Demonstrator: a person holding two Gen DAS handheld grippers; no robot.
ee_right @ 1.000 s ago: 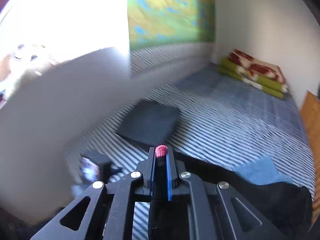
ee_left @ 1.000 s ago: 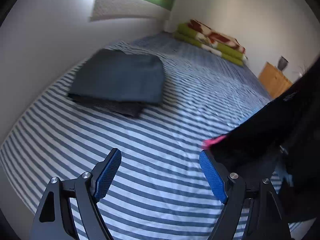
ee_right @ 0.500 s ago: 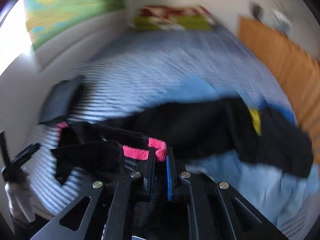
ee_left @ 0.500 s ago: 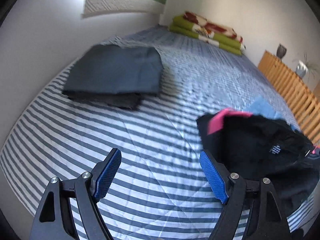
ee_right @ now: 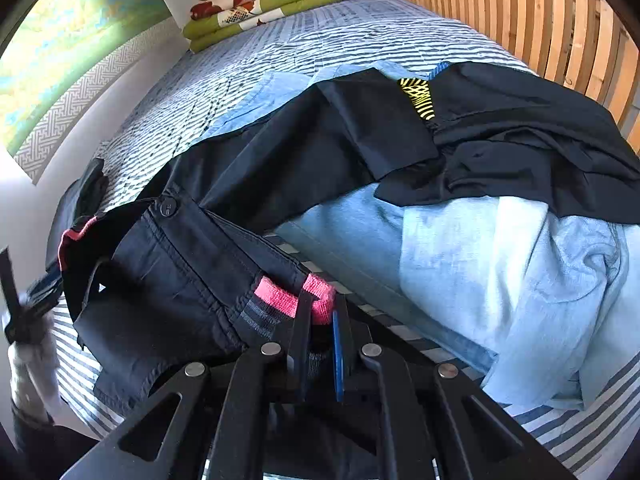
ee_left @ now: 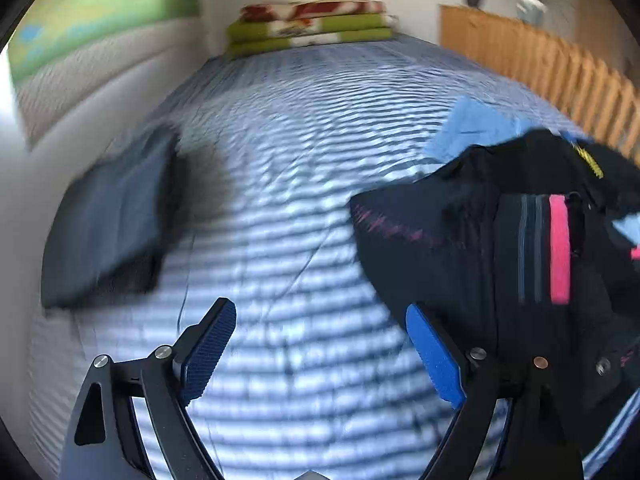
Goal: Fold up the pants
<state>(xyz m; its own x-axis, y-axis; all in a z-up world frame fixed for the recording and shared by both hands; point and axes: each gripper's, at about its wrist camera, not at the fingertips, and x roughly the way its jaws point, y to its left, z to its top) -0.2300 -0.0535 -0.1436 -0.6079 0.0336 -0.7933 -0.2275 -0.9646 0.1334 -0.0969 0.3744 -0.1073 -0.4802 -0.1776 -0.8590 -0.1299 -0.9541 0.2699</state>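
A: Gripping the pink waistband [ee_right: 316, 300], the right claw [ee_right: 320, 320] is pinching the black pants [ee_right: 280, 160] at six o'clock on the bed [ee_right: 320, 40].

B: Left claw [ee_left: 320, 344], jaws just widening and empty, is needing the waistband's other end at three o'clock, spreading it flat.

Black pants [ee_right: 248, 184] with a pink elastic waistband [ee_right: 296, 298], unfolded and rumpled. Waist end is near the camera in the right wrist view, lifted a bit, with a button [ee_right: 167, 209] and fly seam showing. Pink band is pinched at one spot. One leg stretches away across the striped bedspread, draped over light blue clothing and touching another dark garment with a yellow patch. In the left wrist view the pants [ee_left: 472, 232] sit right of centre, blurred, pink strip vertical.
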